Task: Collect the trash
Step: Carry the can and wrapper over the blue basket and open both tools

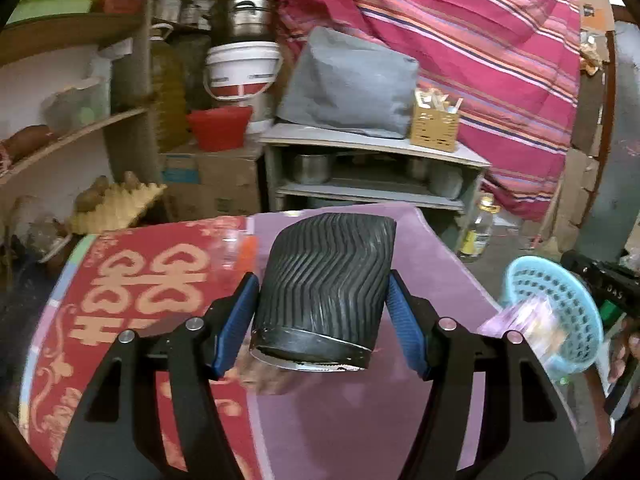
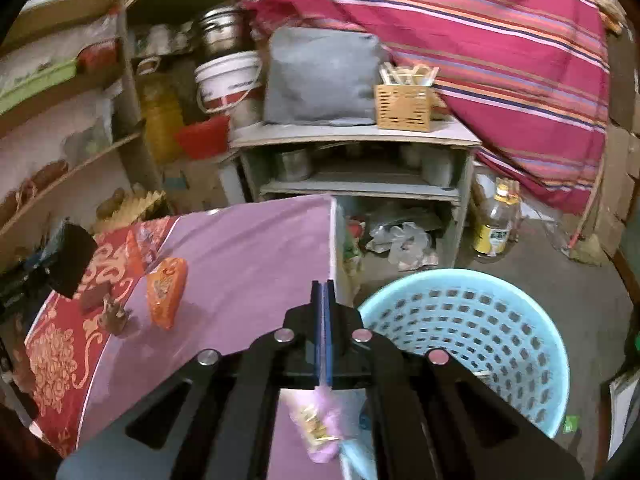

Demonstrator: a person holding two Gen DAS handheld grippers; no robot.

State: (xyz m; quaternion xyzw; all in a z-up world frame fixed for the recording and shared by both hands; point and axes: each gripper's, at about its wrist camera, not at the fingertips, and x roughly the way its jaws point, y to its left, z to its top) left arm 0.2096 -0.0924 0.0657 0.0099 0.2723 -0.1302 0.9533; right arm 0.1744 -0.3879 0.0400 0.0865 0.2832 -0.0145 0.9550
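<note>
Over the bench, the left gripper clamps a black ribbed cup; the right gripper pinches a purple wrapper beside the blue basket. An orange packet and brown scraps remain.

basket right of table

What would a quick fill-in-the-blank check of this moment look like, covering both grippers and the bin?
1. The left gripper is closed on a ribbed ____ cup.
2. The right gripper pinches a purple wrapper beside the light ____ basket.
3. An ____ snack packet lies on the table.

Missing words: black; blue; orange
</note>
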